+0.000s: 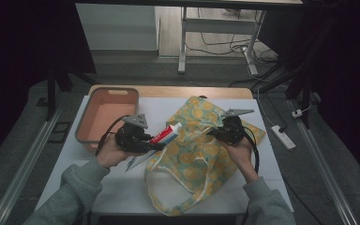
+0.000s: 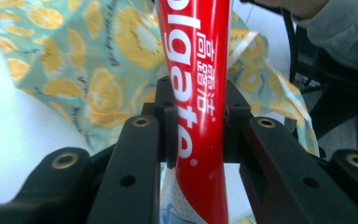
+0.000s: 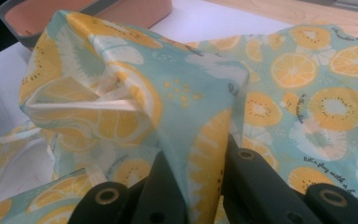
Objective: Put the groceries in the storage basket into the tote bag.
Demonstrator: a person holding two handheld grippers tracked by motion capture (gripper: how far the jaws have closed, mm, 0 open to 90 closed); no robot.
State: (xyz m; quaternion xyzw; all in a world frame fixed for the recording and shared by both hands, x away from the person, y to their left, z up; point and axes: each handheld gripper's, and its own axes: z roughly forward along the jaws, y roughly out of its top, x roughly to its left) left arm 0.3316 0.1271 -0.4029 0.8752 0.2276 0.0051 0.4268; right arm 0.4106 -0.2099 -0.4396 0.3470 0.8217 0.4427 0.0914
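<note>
At a white-covered surface [image 1: 122, 187], we hold a red-and-white plastic toothpaste tube [image 1: 166, 133] in the left hand-held gripper [image 1: 155, 146], its jaws clamped on the tube's printed red body, cap end pointing right and far toward a soft cloth tote bag printed with orange and lemon slices on pale teal [image 1: 192, 159]. The right hand-held gripper [image 1: 214, 132] is pinched shut on a fold of the bag's fabric at its far right, lifting it into a loose peak; the tube's cap hangs just at that raised edge, above the bag's near-left part.

From here we judge the risk to lie in the cloth: it is thin, limp and creased, so the mouth we are holding up could sag closed and the tube would slide over the top of the bag instead of inside. The tube is smooth, glossy and tapers flat toward its crimped end, so a grip this far back could let it pivot or slip if the cap snags a seam or one of the pale ribbon-like handles [image 1: 168, 187] trailing at the near side. A tug from the right could also drag the whole bag across the slick cover.

A grey-rimmed, salmon-pink rectangular plastic tub [image 1: 104, 117] sits at the far left, well clear.
</note>
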